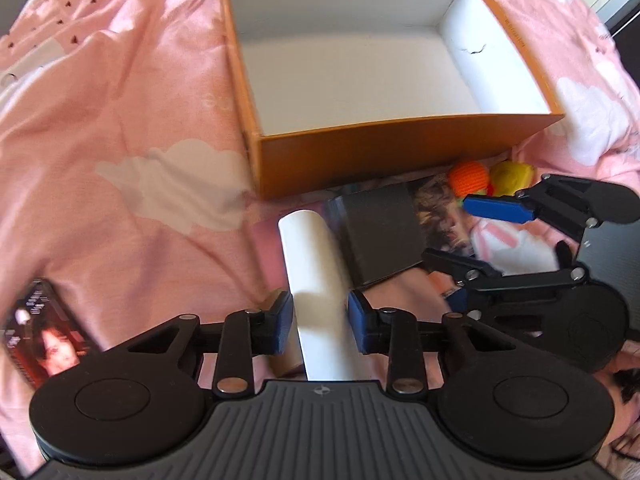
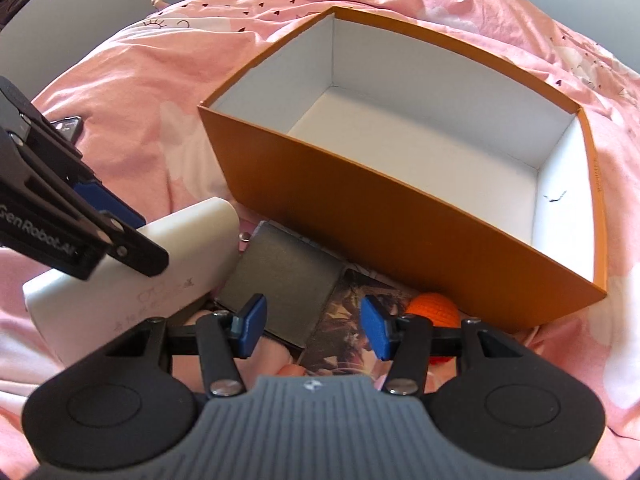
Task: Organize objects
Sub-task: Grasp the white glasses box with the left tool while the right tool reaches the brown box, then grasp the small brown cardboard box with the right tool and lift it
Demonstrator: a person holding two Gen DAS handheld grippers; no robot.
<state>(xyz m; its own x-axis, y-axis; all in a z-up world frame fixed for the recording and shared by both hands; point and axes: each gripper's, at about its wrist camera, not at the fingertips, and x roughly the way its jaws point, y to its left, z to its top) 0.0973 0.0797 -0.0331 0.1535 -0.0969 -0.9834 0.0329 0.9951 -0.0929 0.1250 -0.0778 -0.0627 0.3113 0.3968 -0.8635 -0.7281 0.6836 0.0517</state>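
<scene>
Your left tool point(image 1: 320, 324) grips the white tube point(image 1: 310, 276), just before the orange box point(image 1: 384, 152) on the bed point(image 1: 120, 120). Your right tool point(image 2: 312, 330) is open above the grey case point(image 2: 286, 276) beside the box.

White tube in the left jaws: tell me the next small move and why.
Probably lift the white tube and carry it forward over the orange box. The left gripper has its jaws against the tube's sides, and the box interior looks empty. The right gripper is open, holding nothing.
</scene>
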